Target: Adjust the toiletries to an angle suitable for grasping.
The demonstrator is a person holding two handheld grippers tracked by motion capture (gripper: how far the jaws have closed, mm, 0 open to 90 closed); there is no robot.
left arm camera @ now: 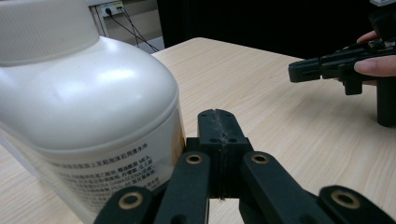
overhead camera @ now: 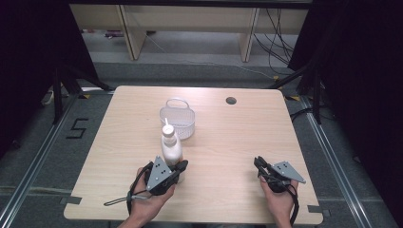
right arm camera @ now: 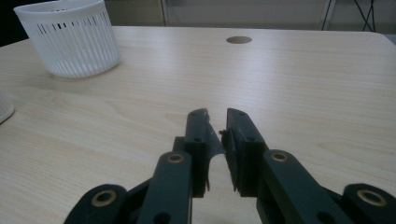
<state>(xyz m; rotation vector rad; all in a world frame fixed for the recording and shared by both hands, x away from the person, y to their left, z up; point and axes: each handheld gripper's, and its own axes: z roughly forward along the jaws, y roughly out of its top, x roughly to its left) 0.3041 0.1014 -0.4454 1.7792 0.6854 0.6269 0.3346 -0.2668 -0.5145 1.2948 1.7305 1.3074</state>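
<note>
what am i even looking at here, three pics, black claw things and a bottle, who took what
A person sits at a wooden table and holds a two-jaw gripper in each hand. The high view looks down from above: the left gripper sits right beside a white bottle, the right gripper rests apart over bare wood. Behind the bottle stands a white slotted basket. The other two pictures come from cameras riding on the grippers, looking along their black jaws. In the left gripper view the jaws are shut next to the bottle, not around it. In the right gripper view the jaws are nearly together with nothing between them. Nothing is held.
</note>
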